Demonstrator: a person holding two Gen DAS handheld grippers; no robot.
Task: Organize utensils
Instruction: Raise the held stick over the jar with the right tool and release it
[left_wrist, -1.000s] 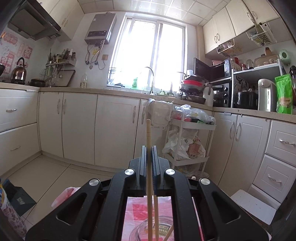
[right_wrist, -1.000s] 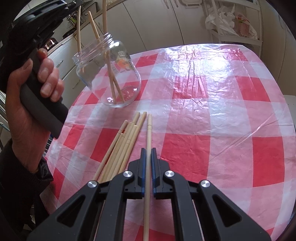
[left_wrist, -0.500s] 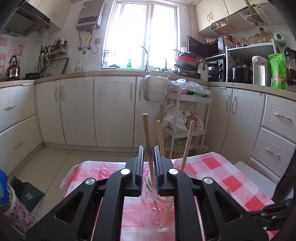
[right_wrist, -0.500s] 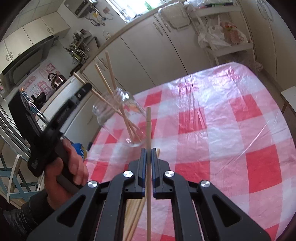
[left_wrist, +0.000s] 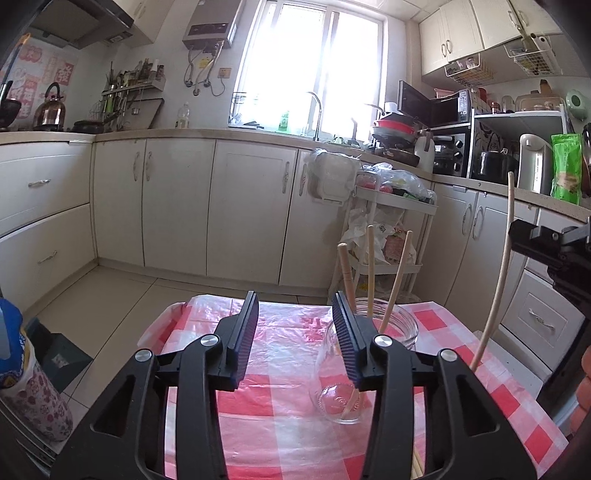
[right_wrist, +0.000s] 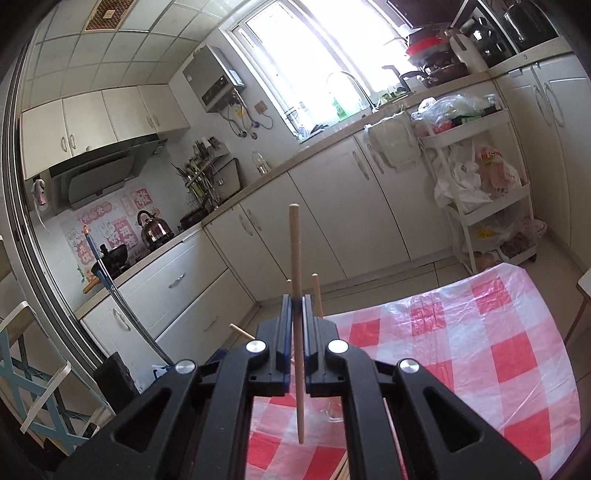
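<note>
three chopsticks (left_wrist: 369, 271) are already stood in the glass jar (left_wrist: 397, 326), leaning apart against its rim, so part of the sorting is judged done. a fourth chopstick (right_wrist: 296, 280) is pinched upright in the right claw (right_wrist: 295, 347), whose jaws are closed narrowly on it, its lower tip hanging free above the bench (right_wrist: 480, 332); in the left wrist view this same stick is seen to the right of the jar, not yet over the mouth. it is judged that it is next to be lowered in. the left claw (left_wrist: 295, 332) is seen with its jaws opening and nothing between them, the jar standing just behind its right finger.

a few more stick ends are glimpsed at the bottom edge of both views, so more is judged left to gather; how many cannot be told.

the chopsticks are seen as plain pale wood, round, slim and blunt at the top. the jar is clear, empty otherwise, and upright on the red-and-white checked plastic cover.
</note>
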